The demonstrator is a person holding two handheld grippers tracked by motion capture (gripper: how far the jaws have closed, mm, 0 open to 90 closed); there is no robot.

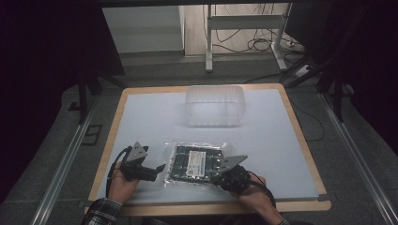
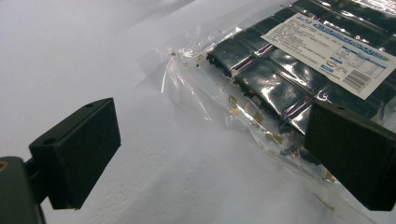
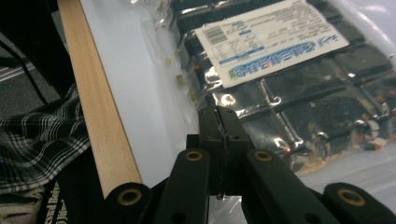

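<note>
Now the packet (image 3: 280, 70) edge sits pinched between the right gripper (image 3: 219, 121) fingers.

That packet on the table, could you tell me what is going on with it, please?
A person at the table works on a clear packet of dark blocks with a white label, using a claw in each hand. The right claw is shut on the packet's near edge. The left claw stands open at the packet's other end, its jaws either side of the plastic edge without pressing on it. A clear tub sits farther back, untouched.
</note>
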